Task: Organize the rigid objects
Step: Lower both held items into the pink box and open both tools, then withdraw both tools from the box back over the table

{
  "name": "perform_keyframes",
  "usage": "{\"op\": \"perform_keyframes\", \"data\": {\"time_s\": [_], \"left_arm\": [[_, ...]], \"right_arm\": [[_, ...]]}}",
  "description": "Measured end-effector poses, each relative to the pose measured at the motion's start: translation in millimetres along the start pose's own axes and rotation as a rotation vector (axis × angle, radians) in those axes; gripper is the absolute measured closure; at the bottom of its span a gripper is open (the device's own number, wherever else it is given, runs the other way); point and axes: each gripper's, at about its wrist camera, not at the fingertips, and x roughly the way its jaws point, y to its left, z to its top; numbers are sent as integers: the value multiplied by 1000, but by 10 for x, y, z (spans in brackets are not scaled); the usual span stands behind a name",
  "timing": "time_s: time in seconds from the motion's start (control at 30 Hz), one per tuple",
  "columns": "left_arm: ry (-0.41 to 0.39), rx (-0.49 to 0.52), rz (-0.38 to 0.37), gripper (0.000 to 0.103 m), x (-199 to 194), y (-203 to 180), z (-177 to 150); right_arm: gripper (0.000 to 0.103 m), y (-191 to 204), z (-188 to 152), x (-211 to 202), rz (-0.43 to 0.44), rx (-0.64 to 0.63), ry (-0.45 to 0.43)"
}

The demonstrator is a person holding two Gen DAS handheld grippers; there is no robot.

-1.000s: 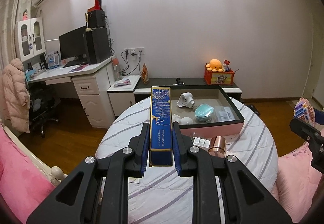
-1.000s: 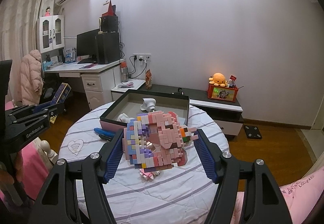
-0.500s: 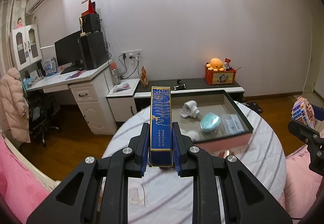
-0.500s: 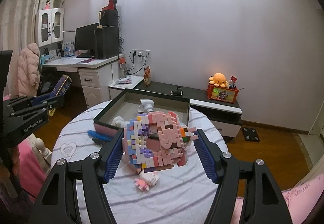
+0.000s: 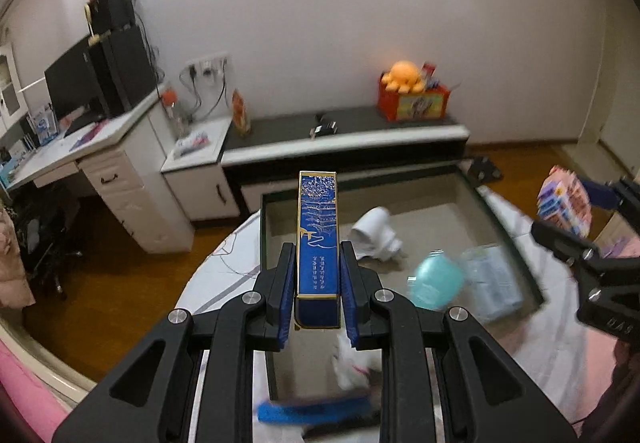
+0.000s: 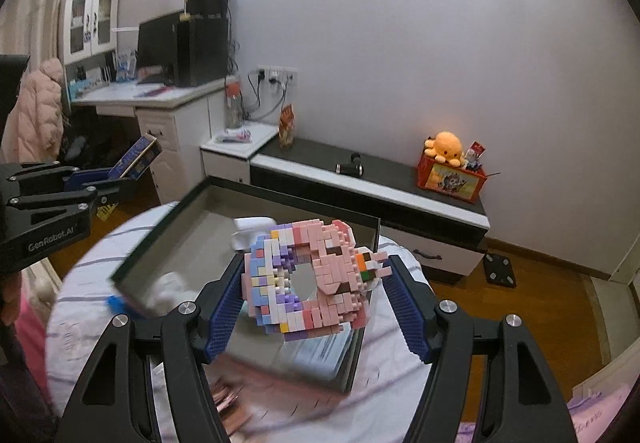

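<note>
left wrist view: one blue box (image 5: 318, 243) clenched between left fingers (image 5: 280, 295); one brick ring (image 6: 306, 277) between right fingers (image 6: 408, 311).

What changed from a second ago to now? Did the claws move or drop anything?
Both grippers moved forward and now hang over the open tray. Nothing was dropped or picked up. The left gripper still clamps the blue box, and the right gripper still holds the block toy. The teal case and white roll still lie in the tray.
</note>
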Motion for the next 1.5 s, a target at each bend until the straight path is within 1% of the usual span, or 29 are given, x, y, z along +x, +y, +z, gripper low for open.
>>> {"op": "perform_keyframes", "data": {"time_s": [0.07, 0.17, 0.27, 0.37, 0.4, 0.43, 0.47, 0.5, 0.53, 0.57, 0.6, 0.67, 0.8, 0.97, 1.13, 1.27, 1.4, 1.5], "left_arm": [[65, 6, 9, 82, 284, 1, 4], [136, 11, 8, 82, 582, -11, -51], [173, 24, 21, 82, 748, -19, -76], [198, 28, 4, 82, 821, -34, -96], [197, 28, 9, 81, 811, -41, -103], [191, 32, 17, 76, 798, -55, -101], [192, 39, 34, 54, 790, -68, -99], [198, 37, 53, 37, 789, -67, -98], [194, 30, 62, 8, 781, -58, -97], [173, 21, 66, 2, 757, -42, -96], [156, 18, 71, 3, 721, -27, -98], [155, 22, 80, 3, 681, -11, -100], [152, 29, 109, 3, 647, 22, -109], [163, 19, 92, 3, 640, 41, -147], [136, 15, 113, 3, 481, 6, -160], [99, 10, 110, 3, 226, -38, -174], [37, -4, 108, 3, -162, -52, -199], [-24, -15, 111, 3, -530, -80, -252]], "right_arm": [[34, -64, 41, 252, 13, 0, 32], [34, -147, 29, 624, 2, -2, 91], [34, -254, -12, 929, 33, 26, 158], [34, -317, -40, 1118, 11, 26, 197], [34, -324, -47, 1156, 6, 26, 204], [34, -342, -40, 1192, 11, 30, 211], [34, -349, -47, 1211, 23, 37, 217], [33, -351, -47, 1229, 34, 44, 225], [30, -347, -52, 1239, 35, 42, 232], [21, -348, -38, 1262, 30, 36, 232], [21, -343, -33, 1252, 15, 33, 226], [21, -340, -18, 1231, -4, 32, 220], [21, -352, -1, 1176, 1, 36, 215], [21, -361, -1, 1113, -19, 39, 213], [21, -392, 4, 998, -27, 53, 205], [21, -421, 9, 762, -19, 87, 177], [21, -374, 13, 335, -27, 86, 113], [21, -310, -4, -24, -32, 79, 66]]}}
